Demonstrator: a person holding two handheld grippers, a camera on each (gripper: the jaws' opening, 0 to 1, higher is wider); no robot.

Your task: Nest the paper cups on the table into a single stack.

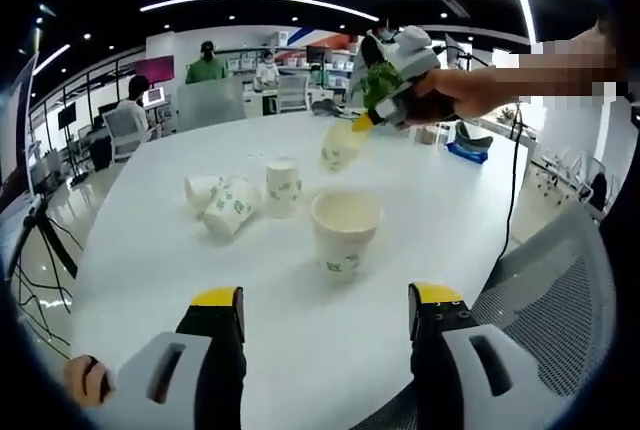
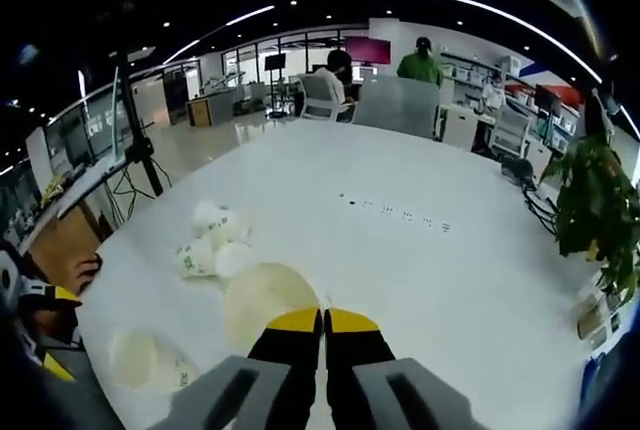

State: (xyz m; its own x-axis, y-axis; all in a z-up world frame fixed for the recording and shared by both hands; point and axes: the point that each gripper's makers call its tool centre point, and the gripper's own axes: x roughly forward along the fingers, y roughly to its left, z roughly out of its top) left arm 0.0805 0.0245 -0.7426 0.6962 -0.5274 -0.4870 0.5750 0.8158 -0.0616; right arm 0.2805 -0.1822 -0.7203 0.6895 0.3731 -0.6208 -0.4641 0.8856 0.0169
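Observation:
An upright paper cup (image 1: 345,235) with green print stands on the white table (image 1: 150,280), just ahead of my left gripper (image 1: 328,300), which is open with nothing between its jaws. Beyond it stand another upright cup (image 1: 283,187) and two cups lying on their sides (image 1: 226,208). My right gripper (image 1: 400,85) comes in from the upper right, above the table, shut on a tilted cup (image 1: 340,145). In the right gripper view the right gripper (image 2: 322,322) pinches that cup (image 2: 262,300) by its rim. Below it are the lying cups (image 2: 205,245) and the upright cup (image 2: 145,358).
A grey mesh chair (image 1: 560,290) stands at the table's near right edge. A black cable (image 1: 512,190) runs over the right side of the table. Office chairs (image 2: 395,100) and several people are beyond the far edge. A plant (image 2: 595,200) stands to the right, a tripod (image 2: 135,140) to the left.

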